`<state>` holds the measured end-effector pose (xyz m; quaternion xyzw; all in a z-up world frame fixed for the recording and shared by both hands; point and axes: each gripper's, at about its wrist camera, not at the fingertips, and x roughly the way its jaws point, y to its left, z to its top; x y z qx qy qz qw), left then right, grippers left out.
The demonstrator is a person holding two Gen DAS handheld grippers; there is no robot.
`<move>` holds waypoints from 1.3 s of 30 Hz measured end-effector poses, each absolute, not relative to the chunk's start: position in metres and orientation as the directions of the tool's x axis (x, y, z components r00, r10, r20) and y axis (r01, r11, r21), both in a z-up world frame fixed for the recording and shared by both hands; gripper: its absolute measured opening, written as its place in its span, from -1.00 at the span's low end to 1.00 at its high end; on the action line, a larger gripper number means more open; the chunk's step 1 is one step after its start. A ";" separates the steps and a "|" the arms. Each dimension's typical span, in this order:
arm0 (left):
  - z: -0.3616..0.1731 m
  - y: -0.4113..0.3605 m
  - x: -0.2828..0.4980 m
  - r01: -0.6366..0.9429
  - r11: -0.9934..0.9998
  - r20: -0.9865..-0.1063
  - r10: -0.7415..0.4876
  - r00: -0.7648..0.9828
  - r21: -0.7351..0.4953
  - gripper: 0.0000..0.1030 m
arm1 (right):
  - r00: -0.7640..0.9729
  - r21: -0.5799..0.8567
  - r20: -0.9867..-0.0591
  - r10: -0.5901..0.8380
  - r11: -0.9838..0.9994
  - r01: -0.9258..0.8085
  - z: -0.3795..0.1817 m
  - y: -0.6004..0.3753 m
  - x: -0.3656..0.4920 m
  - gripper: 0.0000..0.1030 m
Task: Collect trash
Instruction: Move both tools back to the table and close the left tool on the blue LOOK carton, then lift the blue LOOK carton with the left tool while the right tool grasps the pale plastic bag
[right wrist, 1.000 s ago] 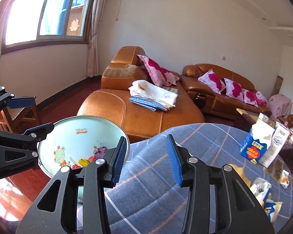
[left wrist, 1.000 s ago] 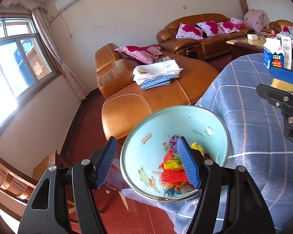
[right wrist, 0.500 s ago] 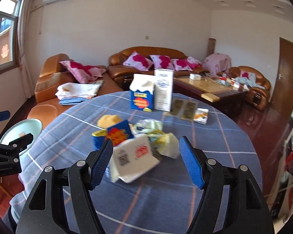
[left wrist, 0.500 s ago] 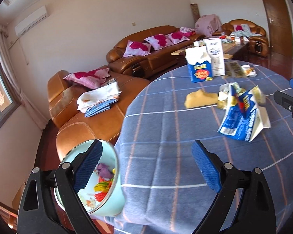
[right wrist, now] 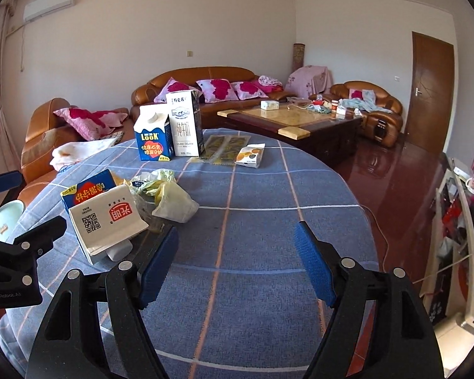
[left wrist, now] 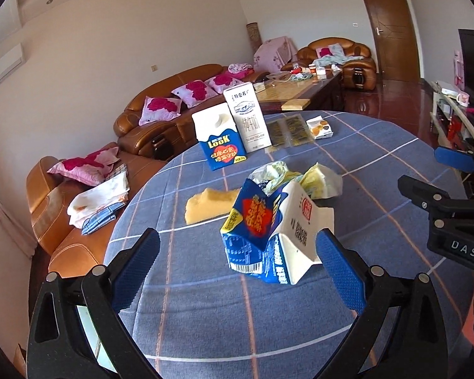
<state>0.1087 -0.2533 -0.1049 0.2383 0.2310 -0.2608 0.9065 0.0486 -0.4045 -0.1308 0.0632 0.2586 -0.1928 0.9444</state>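
Note:
A crushed blue-and-white carton (left wrist: pixel 268 230) (right wrist: pixel 107 218) lies on the blue checked tablecloth (left wrist: pixel 205 309). My left gripper (left wrist: pixel 237 268) hangs low over the table's near edge, its jaws opening. The carton is ahead between its fingers, and the pads do not press it. Behind the carton lie crumpled yellow-green wrappers (left wrist: pixel 303 177) (right wrist: pixel 167 195) and a yellow sponge-like piece (left wrist: pixel 205 208). My right gripper (right wrist: pixel 237 252) is to the carton's right with its jaws opening over bare cloth. A pale blue bin (right wrist: pixel 0 218) stands off the table's left edge.
A LOOK carton (left wrist: pixel 221 145) and a white milk carton (left wrist: pixel 248 117) stand upright at the table's far side, with flat packets (left wrist: pixel 287 129) and a small snack box (right wrist: pixel 249 156) beside them. Brown sofas, a coffee table (right wrist: pixel 287 117) and a TV stand (right wrist: pixel 458 208) surround the table.
Both grippers swung right, from the bin at the table's left edge to over the table top facing the trash pile. Both pairs of jaws widened.

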 end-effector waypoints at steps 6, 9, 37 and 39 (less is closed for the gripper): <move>-0.124 -0.273 0.133 0.608 0.736 -0.602 -0.349 0.718 0.299 0.88 | 0.790 0.022 -0.518 -0.329 0.918 0.397 -0.134 -0.406 0.051 0.45; -0.131 -0.277 0.142 0.633 0.727 -0.629 -0.367 0.685 0.266 0.90 | 0.785 0.021 -0.527 -0.325 0.918 0.395 -0.136 -0.406 0.054 0.45; -0.087 -0.207 0.144 0.537 0.802 -0.538 -0.341 0.771 0.261 0.15 | 0.787 -0.012 -0.569 -0.240 0.959 0.284 -0.115 -0.399 0.125 0.44; -0.087 -0.201 0.148 0.521 0.813 -0.536 -0.328 0.778 0.259 0.15 | 0.781 -0.023 -0.579 -0.234 0.962 0.272 -0.116 -0.397 0.139 0.43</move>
